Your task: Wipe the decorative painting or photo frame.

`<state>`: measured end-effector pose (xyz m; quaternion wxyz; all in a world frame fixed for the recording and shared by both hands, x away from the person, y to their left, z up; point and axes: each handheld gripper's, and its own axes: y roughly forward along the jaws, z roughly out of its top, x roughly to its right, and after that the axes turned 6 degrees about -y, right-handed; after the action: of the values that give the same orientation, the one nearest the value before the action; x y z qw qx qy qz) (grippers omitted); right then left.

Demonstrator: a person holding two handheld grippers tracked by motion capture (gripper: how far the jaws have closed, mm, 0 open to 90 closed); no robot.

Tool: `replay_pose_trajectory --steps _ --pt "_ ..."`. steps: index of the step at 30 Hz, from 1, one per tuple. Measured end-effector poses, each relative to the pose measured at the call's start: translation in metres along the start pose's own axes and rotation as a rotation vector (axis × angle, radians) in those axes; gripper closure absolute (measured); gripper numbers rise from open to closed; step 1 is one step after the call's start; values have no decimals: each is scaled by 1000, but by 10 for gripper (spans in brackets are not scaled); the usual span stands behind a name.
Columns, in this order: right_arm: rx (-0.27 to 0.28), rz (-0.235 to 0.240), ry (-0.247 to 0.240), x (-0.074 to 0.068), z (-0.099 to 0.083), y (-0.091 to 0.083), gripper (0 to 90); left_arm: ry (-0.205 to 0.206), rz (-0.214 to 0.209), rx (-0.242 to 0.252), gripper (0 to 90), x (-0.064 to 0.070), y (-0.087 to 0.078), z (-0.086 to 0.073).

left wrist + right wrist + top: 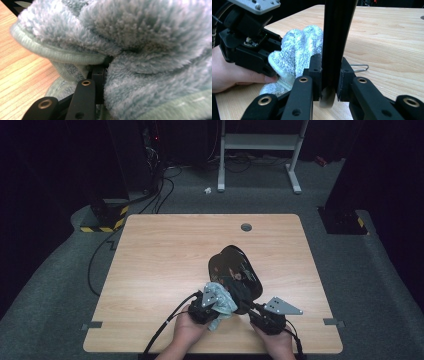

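Your right hand-held gripper (329,75) has its jaws clamped on the handle of one black pan (235,267), which sits at about 5 o'clock from the middle of the tabletop (165,250). The high view shows the pan's whole dark outline tilted up from the wood; the right gripper view shows just the handle as a dark upright bar between the jaws, with a thin wire loop (359,67) lying on the wood at 3 o'clock of them. Your left hand-held gripper (212,305) grips one pale blue fluffy cloth (140,42), bunched against the pan's near edge. In the left gripper view the cloth hides the jaw tips, so their exact gap is hard to make out. Two hands, two grippers.
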<state>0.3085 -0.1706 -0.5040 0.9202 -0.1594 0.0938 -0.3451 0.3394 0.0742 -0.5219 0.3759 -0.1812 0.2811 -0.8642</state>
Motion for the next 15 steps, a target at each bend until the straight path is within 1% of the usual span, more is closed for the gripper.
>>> replay_pose_trajectory --steps 2,4,7,11,13,15 --pt "0 -1 -1 0 0 0 772 0 2 18 691 -1 -5 5" --pt "1 -1 -1 0 0 0 772 -17 -8 53 691 -1 -12 12" --pt "0 -1 -1 0 0 0 773 -20 -16 97 689 0 -21 22" --pt "0 0 -4 0 0 0 773 -38 -40 163 688 3 -33 34" --pt "1 1 -6 0 0 0 773 -38 -54 172 687 5 -36 35" --pt "1 2 -4 -1 0 0 772 -24 -53 165 686 8 -35 34"
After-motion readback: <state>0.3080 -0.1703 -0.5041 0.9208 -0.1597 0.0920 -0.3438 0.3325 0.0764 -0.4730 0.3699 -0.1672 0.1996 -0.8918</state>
